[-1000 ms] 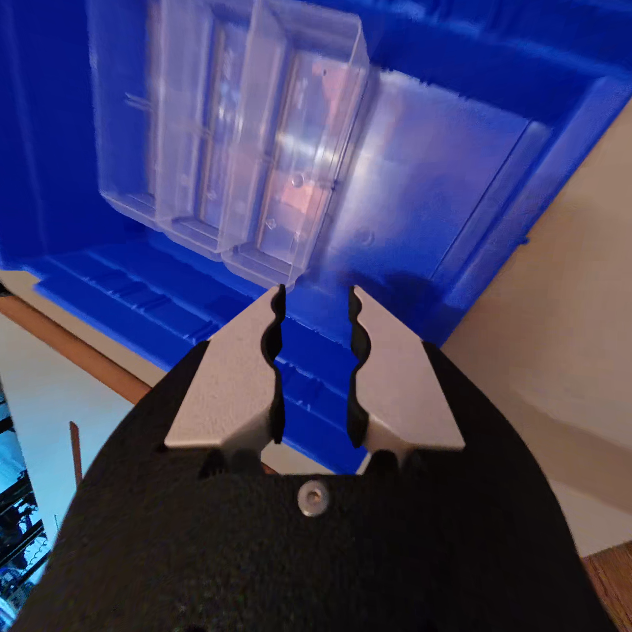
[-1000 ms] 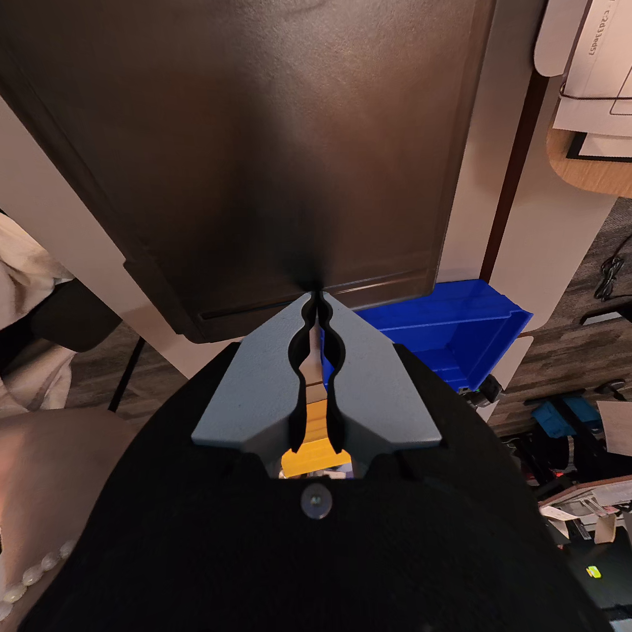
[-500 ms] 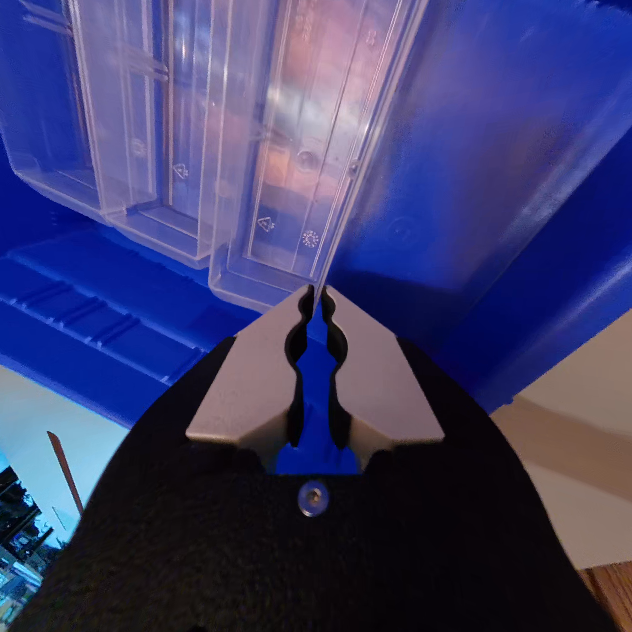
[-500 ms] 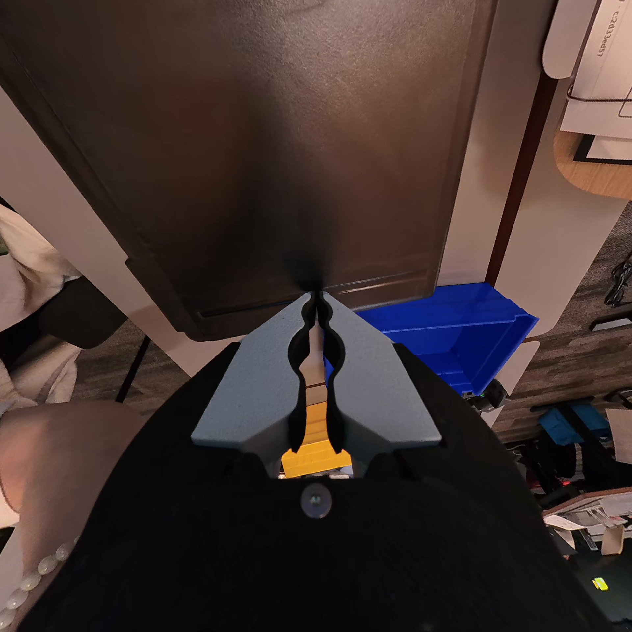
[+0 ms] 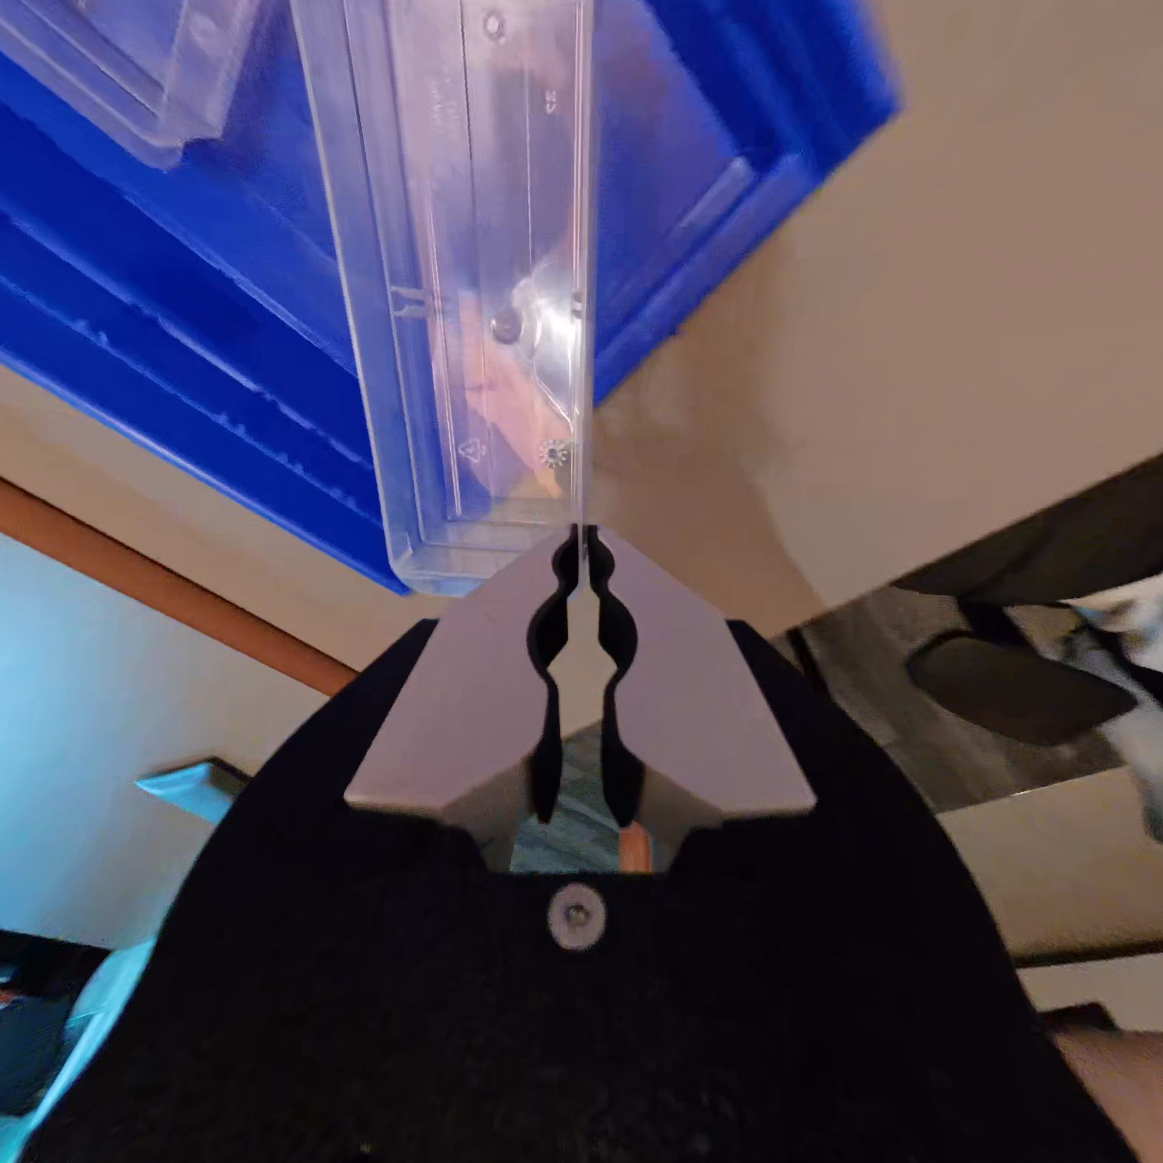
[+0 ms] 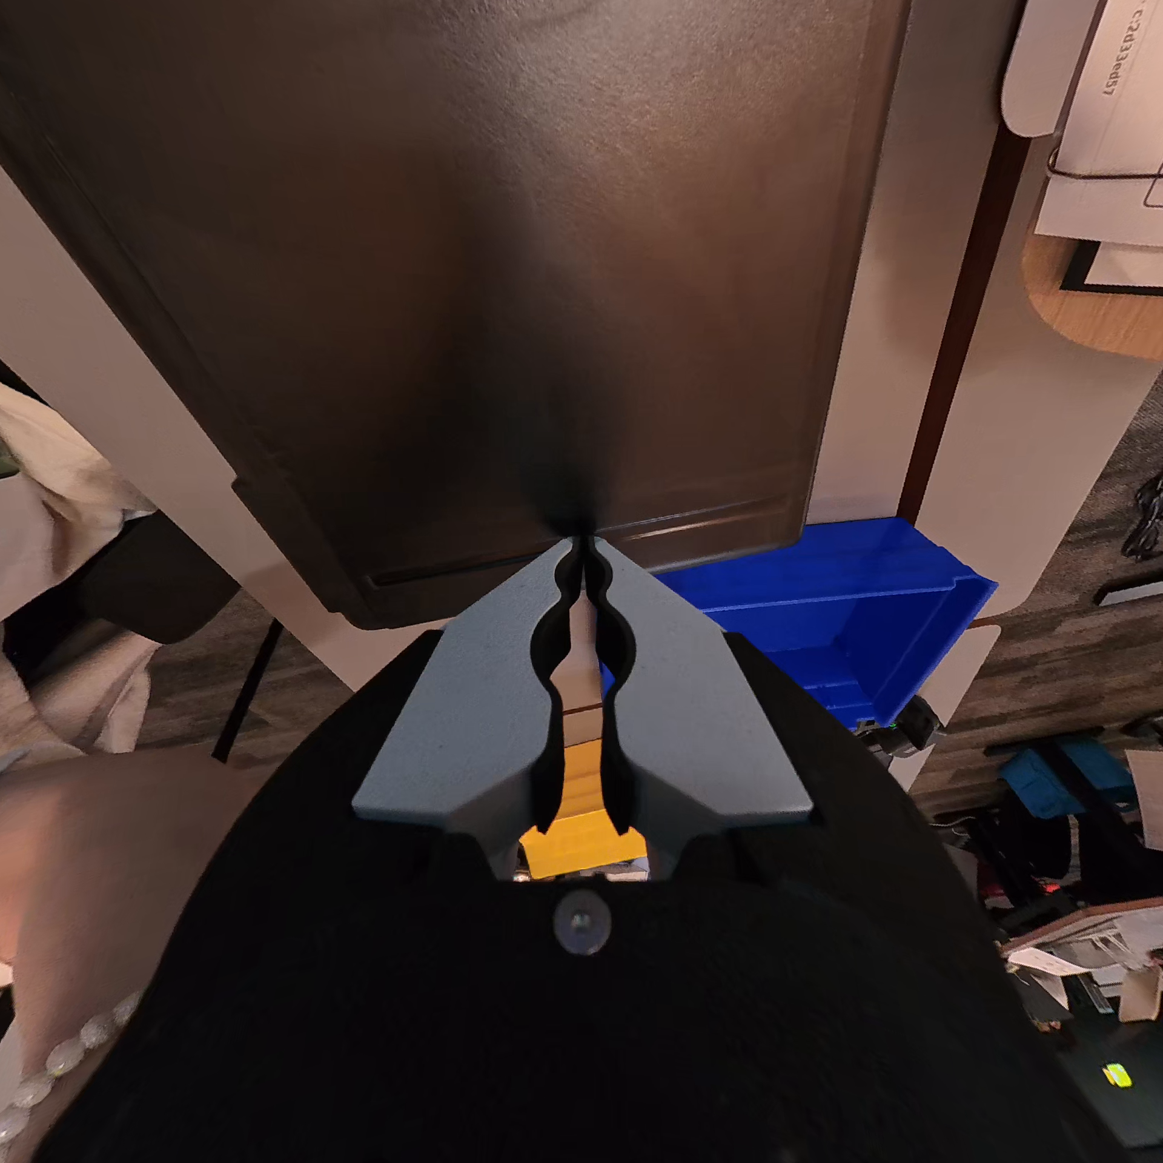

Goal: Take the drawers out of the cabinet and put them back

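In the left wrist view my left gripper (image 5: 582, 535) is shut on the thin edge of a clear plastic drawer (image 5: 478, 283) and holds it up over the blue bin (image 5: 157, 283). Another clear drawer (image 5: 126, 69) lies in the bin at the upper left. In the right wrist view my right gripper (image 6: 582, 544) is shut on the near edge of the dark cabinet (image 6: 503, 252), whose flat side fills the upper view. The cabinet's drawer slots are hidden.
The blue bin also shows in the right wrist view (image 6: 849, 635) on the white table (image 6: 1007, 440). A yellow bin (image 6: 579, 837) shows below between the fingers. A person's arm (image 6: 94, 881) is at the lower left. Clutter lies on the floor at the right.
My left gripper closed on the clear drawer's edge and lifted it up and out of the blue bin toward the right. My right gripper stayed shut on the cabinet.
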{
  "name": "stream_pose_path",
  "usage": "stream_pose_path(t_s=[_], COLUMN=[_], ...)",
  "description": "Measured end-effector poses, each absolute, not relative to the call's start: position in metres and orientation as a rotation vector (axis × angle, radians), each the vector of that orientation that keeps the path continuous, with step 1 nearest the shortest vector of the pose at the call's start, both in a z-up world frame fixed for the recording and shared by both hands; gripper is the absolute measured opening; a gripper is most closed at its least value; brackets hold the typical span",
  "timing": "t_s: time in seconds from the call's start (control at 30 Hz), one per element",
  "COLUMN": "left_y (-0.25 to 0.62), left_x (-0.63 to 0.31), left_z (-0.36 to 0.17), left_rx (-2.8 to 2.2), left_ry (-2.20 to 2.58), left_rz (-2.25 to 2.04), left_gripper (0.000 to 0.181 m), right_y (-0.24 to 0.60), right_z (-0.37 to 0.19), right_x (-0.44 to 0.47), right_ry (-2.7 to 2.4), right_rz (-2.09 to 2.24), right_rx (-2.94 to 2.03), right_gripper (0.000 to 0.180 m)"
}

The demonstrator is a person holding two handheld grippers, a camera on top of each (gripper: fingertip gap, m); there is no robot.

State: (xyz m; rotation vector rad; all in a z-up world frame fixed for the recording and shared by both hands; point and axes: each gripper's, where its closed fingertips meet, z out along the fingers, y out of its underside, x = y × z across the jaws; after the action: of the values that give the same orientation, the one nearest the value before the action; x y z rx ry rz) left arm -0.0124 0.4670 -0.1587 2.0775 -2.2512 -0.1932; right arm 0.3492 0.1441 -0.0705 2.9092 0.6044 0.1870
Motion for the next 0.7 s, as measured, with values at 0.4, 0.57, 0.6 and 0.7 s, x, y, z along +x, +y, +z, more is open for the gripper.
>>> stream_pose_path(t_s=[0.4,0.57,0.6,0.7], left_y=[0.26,0.204,0.196,0.177], left_x=[-0.036,-0.025,-0.021,0.002], left_z=[-0.1,-0.148,-0.157,-0.17], left_rx=[2.042,1.969,1.967,1.979], left_ry=[-2.071,-2.013,-1.991,-1.988], left_rz=[-0.013,-0.047,-0.05,-0.005], left_gripper=[0.0,0.0,0.0,0.0], right_y=[0.144,0.144,0.144,0.144], right_z=[-0.071,-0.071,-0.071,-0.071], right_x=[0.349,0.349,0.349,0.349], right_ry=[0.618,0.607,0.605,0.603], right_rz=[0.106,0.094,0.094,0.091], right_rx=[2.891,2.896,2.9,2.91], right_gripper=[0.0,0.0,0.0,0.0])
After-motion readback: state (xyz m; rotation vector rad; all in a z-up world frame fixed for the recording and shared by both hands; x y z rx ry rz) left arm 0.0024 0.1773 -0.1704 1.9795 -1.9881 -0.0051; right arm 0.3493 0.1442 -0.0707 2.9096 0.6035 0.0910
